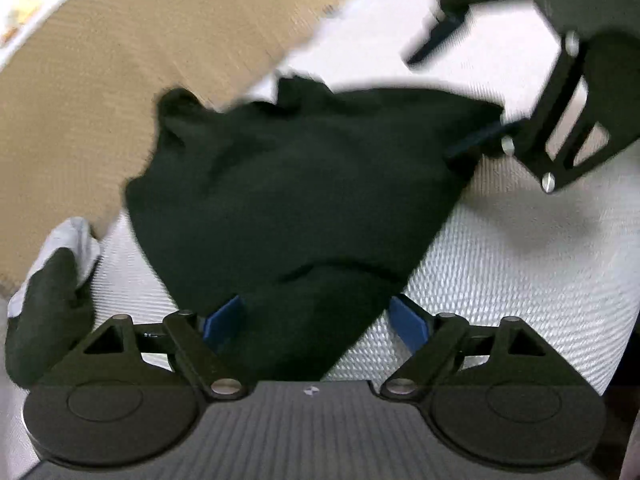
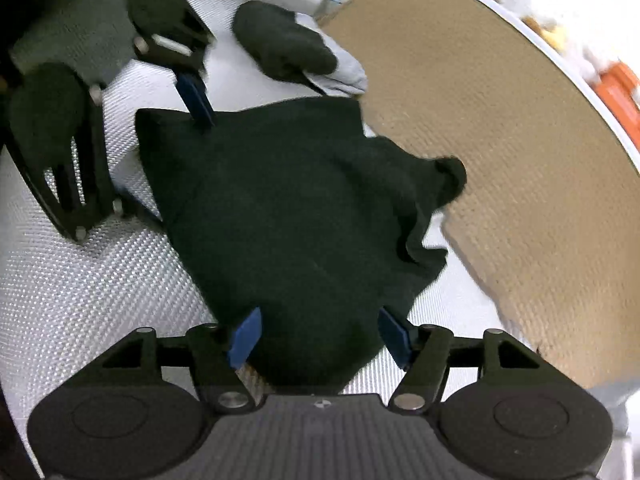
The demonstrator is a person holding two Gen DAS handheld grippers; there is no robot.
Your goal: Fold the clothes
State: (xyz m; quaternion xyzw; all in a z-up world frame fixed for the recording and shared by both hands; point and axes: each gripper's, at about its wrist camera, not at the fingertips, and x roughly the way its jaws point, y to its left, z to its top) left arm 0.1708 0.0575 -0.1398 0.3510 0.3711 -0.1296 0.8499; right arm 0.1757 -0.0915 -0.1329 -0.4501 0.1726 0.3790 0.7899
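- Lying crumpled on a white woven cloth (image 1: 500, 264), a dark green garment (image 1: 296, 184) overlaps the edge of a brown cardboard sheet (image 1: 120, 80);
- left gripper (image 1: 316, 322) straddles the garment's near corner, blue pads apart, gripping nothing;
- right gripper (image 2: 320, 338) straddles the opposite corner, pads likewise apart.

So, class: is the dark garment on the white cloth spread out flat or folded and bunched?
Folded and bunched. The dark garment forms a compact, roughly triangular heap on the white cloth, with creases and a rumpled far edge.
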